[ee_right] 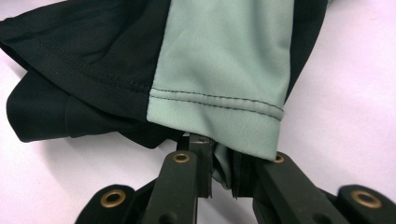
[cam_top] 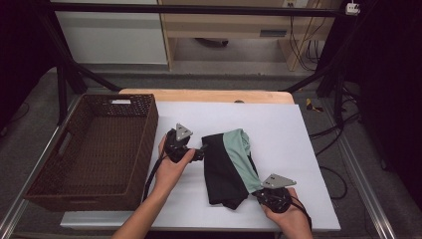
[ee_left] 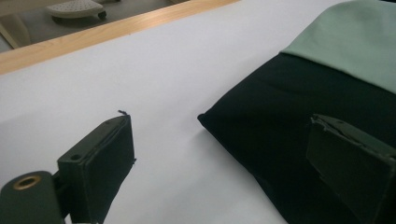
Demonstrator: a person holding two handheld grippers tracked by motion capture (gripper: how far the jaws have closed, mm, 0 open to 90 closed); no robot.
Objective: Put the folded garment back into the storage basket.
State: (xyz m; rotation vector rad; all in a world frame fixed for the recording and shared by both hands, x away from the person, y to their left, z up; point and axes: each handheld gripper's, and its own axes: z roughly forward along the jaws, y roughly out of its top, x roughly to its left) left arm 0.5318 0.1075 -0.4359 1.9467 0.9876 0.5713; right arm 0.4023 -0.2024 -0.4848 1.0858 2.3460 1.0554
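A folded black garment point(cam_top: 224, 169) with a pale green panel point(cam_top: 241, 152) lies on the white table cover point(cam_top: 278, 124). My right gripper point(cam_top: 262, 191) is shut on the garment's near hem; in the right gripper view the jaws pinch the green hem point(ee_right: 219, 121) and the black cloth point(ee_right: 84, 79) spreads to the left. My left gripper point(cam_top: 203, 148) stands open at the garment's far left corner point(ee_left: 205, 119). In the left gripper view one fingertip point(ee_left: 109, 154) hovers over bare white cover and the other fingertip point(ee_left: 350, 163) over the black cloth point(ee_left: 289, 121).
A dark brown wicker basket point(cam_top: 50, 174) stands at the left side of the table. The wooden table edge point(cam_top: 209, 94) runs along the far side. Black frame legs and cables stand beyond and to the right of the table.
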